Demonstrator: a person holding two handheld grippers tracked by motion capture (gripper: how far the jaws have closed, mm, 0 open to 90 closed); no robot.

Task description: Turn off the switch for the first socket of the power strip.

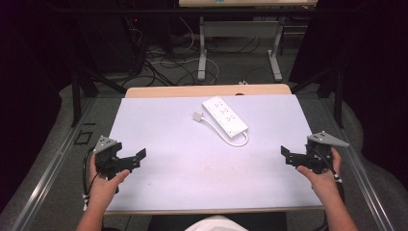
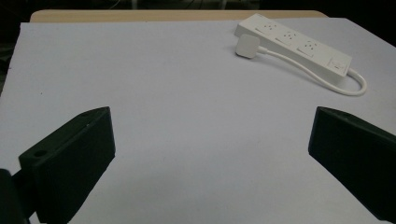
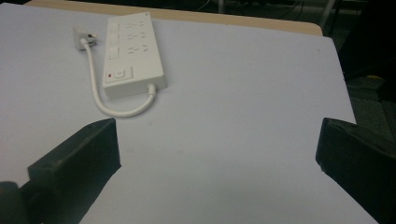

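Observation:
A white power strip (image 1: 224,115) lies at an angle on the far middle of the white table top (image 1: 192,163). Its short white cable (image 1: 231,139) loops round to a white plug (image 1: 197,116) lying beside the strip. The strip (image 2: 294,41) and plug (image 2: 246,46) sit at the upper right of the left gripper view; in the right gripper view the strip (image 3: 132,53) and plug (image 3: 83,34) are upper left. My left gripper (image 1: 137,159) hovers open near the front left edge. My right gripper (image 1: 286,155) hovers open near the front right edge. Nothing is between either pair of jaws.
The table's wooden far edge (image 1: 207,90) shows past the white top. Beyond it stand a desk frame (image 1: 238,43) and tangled floor cables (image 1: 163,65). Dark curtains close both sides. A metal rail (image 1: 53,168) runs along the table's left.

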